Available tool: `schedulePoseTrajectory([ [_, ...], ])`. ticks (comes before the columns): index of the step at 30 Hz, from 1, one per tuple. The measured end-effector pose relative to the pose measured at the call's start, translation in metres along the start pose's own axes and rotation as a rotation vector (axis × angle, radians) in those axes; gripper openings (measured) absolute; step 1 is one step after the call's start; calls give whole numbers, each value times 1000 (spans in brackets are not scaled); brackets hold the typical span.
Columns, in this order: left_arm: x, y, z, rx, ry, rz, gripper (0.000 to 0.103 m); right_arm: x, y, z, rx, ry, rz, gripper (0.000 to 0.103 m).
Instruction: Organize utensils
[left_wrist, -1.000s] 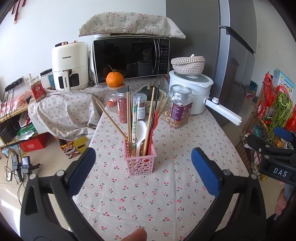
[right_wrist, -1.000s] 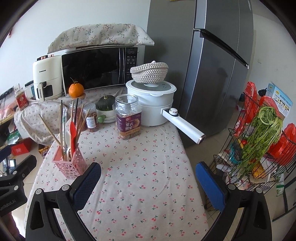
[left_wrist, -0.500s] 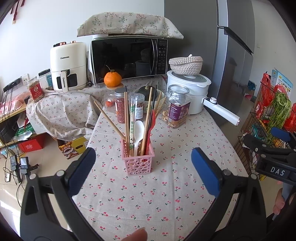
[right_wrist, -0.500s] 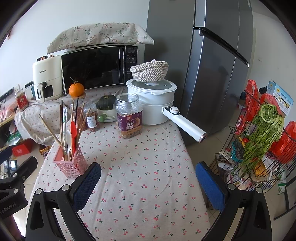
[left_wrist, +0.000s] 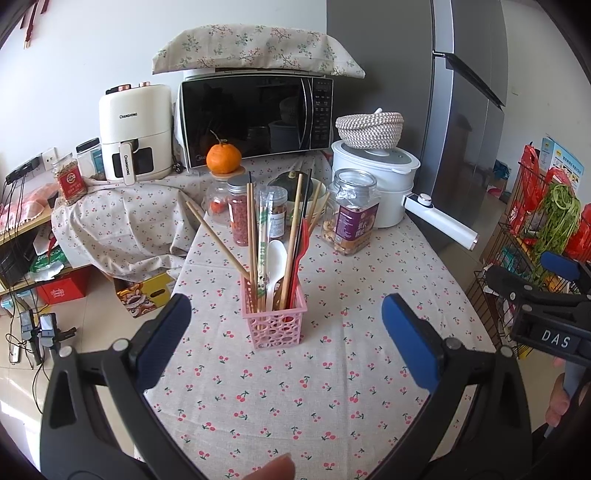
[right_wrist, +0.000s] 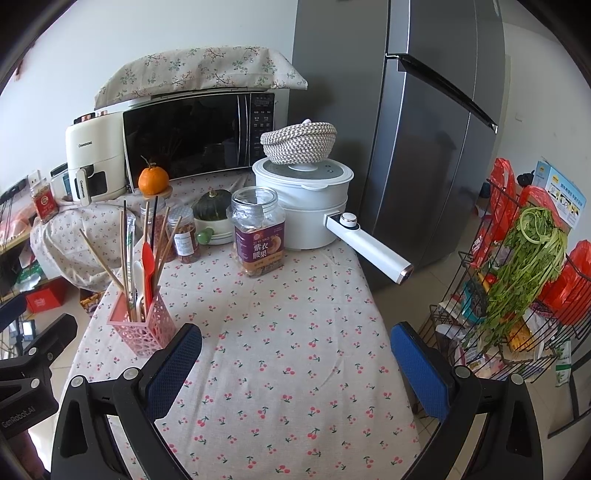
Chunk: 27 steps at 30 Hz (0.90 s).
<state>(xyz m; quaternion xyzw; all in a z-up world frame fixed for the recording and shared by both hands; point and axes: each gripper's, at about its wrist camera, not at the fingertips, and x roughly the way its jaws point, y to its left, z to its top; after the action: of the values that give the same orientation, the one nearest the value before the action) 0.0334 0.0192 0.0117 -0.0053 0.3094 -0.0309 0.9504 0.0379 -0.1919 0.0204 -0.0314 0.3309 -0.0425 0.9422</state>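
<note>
Pink basket (left_wrist: 275, 317) standing on desk (left_wrist: 332, 387) straight ahead of left claw (left_wrist: 286, 321), chopsticks (left_wrist: 255, 240) and spoon (left_wrist: 276, 258) bunched upright inside, likely already sorted. Left claw hanging spread, empty. Right claw (right_wrist: 295, 354) gaping too, basket off to its left.

I see a home kitchen: a microwave (left_wrist: 255, 120), an air fryer (left_wrist: 135, 131), a grey fridge (right_wrist: 424, 129) and a surface (right_wrist: 295, 350) with cherry-print cloth.
</note>
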Motion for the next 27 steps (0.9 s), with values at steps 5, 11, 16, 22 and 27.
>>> schedulePoseTrajectory([
  [5, 0, 0, 0, 1, 0, 0, 103, -1, 0, 0, 2, -1, 0, 103],
  [11, 0, -1, 0, 0, -1, -1, 103, 0, 0, 0, 2, 0, 3, 103],
  [16, -1, -1, 0, 1, -1, 0, 103, 0, 1, 0, 2, 1, 3, 103],
  [22, -1, -2, 0, 7, 0, 0, 103, 0, 0, 0, 3, 1, 2, 103],
  [27, -2, -3, 2, 15, -3, -2, 103, 1, 1, 0, 8, 6, 4, 103],
])
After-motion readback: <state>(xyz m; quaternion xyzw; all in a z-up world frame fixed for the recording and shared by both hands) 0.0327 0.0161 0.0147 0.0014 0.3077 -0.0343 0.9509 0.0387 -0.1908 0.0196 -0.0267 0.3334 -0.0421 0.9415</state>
